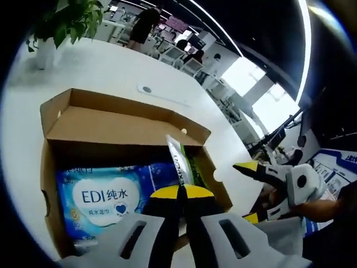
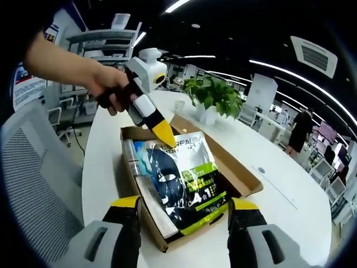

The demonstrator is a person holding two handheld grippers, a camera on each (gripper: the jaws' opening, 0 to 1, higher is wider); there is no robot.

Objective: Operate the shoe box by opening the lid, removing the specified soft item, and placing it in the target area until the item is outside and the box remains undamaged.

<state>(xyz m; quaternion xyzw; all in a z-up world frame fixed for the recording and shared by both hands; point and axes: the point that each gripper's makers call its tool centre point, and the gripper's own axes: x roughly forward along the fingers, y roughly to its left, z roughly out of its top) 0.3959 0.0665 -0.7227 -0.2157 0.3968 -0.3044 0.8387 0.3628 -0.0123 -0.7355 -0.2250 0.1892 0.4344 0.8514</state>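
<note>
An open cardboard shoe box (image 1: 111,103) lies on the white table, its lid flap folded back. Inside it lies a blue "EDI" wet-wipes pack (image 1: 106,201). My left gripper (image 1: 181,192) is shut on the top edge of a black and green soft pouch (image 1: 177,159), seen edge-on here. In the right gripper view the pouch (image 2: 184,173) stands tilted over the box (image 2: 245,181), pinched at its upper edge by the left gripper (image 2: 163,134) in a person's hand. My right gripper (image 2: 184,205) is open just in front of the box, holding nothing; it appears at the right (image 1: 251,191).
A potted plant (image 2: 215,95) (image 1: 61,22) stands on the round white table (image 2: 279,167) beyond the box. A small round disc (image 1: 146,89) lies on the table past the lid. A grey mesh chair (image 2: 33,184) is beside the table. Desks and people fill the office behind.
</note>
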